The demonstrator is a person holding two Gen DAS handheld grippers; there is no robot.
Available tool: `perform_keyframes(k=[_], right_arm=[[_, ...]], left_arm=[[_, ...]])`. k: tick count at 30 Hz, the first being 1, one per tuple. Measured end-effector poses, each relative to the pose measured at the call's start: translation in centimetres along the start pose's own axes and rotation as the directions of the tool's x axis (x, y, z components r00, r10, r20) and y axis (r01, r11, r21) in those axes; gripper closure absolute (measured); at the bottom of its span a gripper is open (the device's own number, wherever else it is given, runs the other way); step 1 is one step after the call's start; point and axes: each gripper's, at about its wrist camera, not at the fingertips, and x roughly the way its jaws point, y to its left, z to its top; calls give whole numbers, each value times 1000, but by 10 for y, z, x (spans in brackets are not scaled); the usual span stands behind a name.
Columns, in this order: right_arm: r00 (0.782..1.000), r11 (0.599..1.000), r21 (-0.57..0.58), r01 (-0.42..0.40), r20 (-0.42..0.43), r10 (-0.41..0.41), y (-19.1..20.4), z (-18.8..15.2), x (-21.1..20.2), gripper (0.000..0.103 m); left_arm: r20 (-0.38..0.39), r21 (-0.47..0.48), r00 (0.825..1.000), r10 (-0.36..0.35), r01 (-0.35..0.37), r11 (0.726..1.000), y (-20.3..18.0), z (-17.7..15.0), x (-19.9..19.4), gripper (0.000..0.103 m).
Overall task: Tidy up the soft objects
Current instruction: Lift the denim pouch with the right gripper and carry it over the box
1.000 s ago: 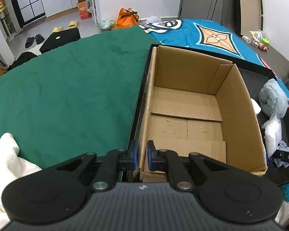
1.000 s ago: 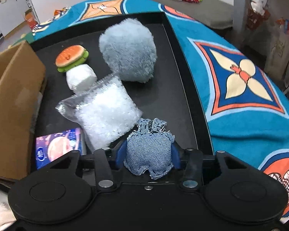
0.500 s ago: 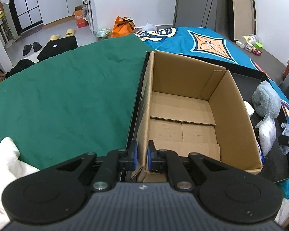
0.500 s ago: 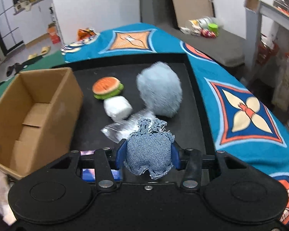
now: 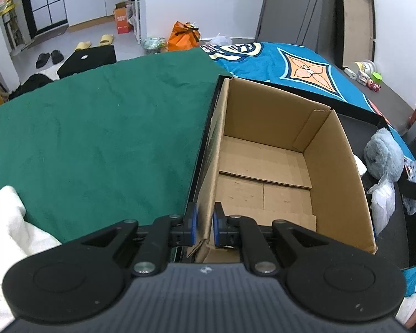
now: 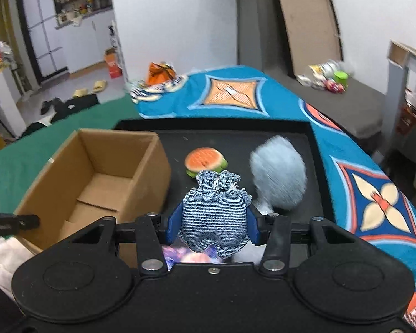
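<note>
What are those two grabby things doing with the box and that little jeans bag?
A person is tidying soft things into a cardboard box. The left gripper pinches the box's near wall to hold it steady. The right gripper squeezes a small denim pouch and holds it above the black tray. The box is empty. A fluffy grey toy and a burger toy sit on the tray.

White walls [image 5: 208, 2], pale floor [image 5: 97, 33] with yellow slippers [image 5: 95, 41], a grid-paned dark-framed door [image 5: 45, 0].
</note>
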Motion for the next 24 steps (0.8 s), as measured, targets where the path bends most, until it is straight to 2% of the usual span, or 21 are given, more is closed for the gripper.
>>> perform_keyframes(k=[11, 24], right_arm=[[996, 992, -94, -79, 42, 83, 46, 27, 7, 57], [989, 977, -171, -128, 53, 139, 98, 53, 28, 56]], left_arm=[[-21, -61, 1000, -4, 3, 998, 10, 0, 6, 92], [-19, -76, 999, -27, 25, 997, 17, 0, 11, 92]])
